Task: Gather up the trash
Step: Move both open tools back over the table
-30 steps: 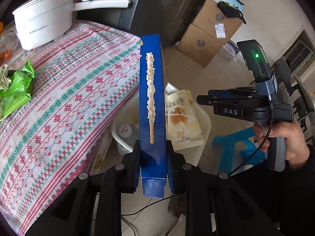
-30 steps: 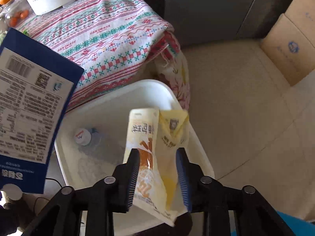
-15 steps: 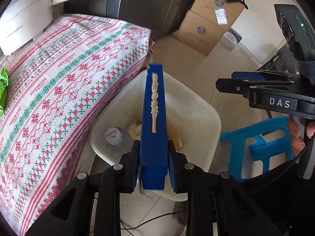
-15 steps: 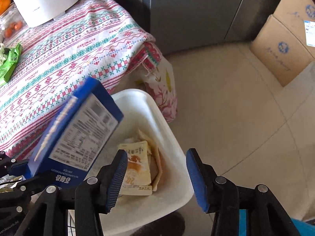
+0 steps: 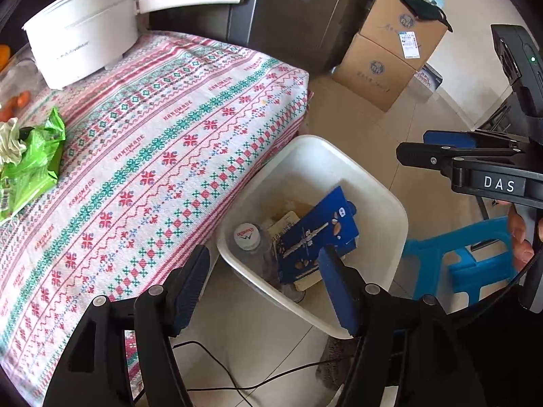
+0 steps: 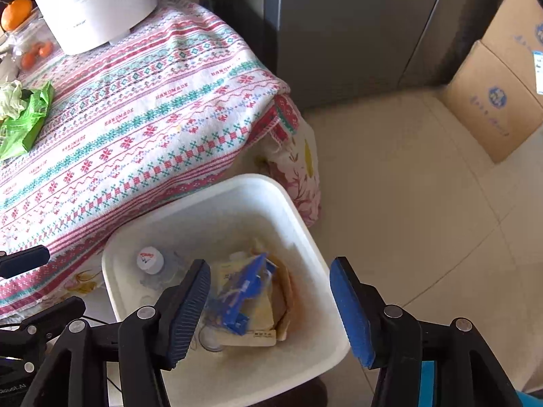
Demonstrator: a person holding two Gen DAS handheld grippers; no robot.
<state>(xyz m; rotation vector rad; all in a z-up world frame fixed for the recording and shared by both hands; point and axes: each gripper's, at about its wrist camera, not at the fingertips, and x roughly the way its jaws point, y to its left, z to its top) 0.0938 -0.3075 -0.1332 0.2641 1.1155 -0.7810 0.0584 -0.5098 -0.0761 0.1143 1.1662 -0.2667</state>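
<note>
Both the left gripper [image 5: 264, 285] and the right gripper [image 6: 269, 308] are hanging over the white bin [image 5: 390, 210] beside the table [image 5: 152, 142], jaws having just been opening and gaping with nothing between them, while the blue box [image 5: 315, 237] is lying inside on the yellow packet [image 6: 251, 312] beside a bottle [image 5: 247, 237].

The waste bin [image 5: 390, 203] stands on the floor just beside the desk's [image 5: 163, 142] near corner. In it lie a bottle [image 5: 249, 237], a flat carton [image 5: 315, 234] and a pouch [image 6: 251, 318] under the carton. On the desk, a cooking pot [image 5: 81, 40] sits at the far end and a crumpled wrapper [image 5: 30, 162] at the left edge. Cardboard boxes [image 5: 390, 51] are stacked on the floor behind the bin, and a stool [image 5: 468, 257] stands to its right.
</note>
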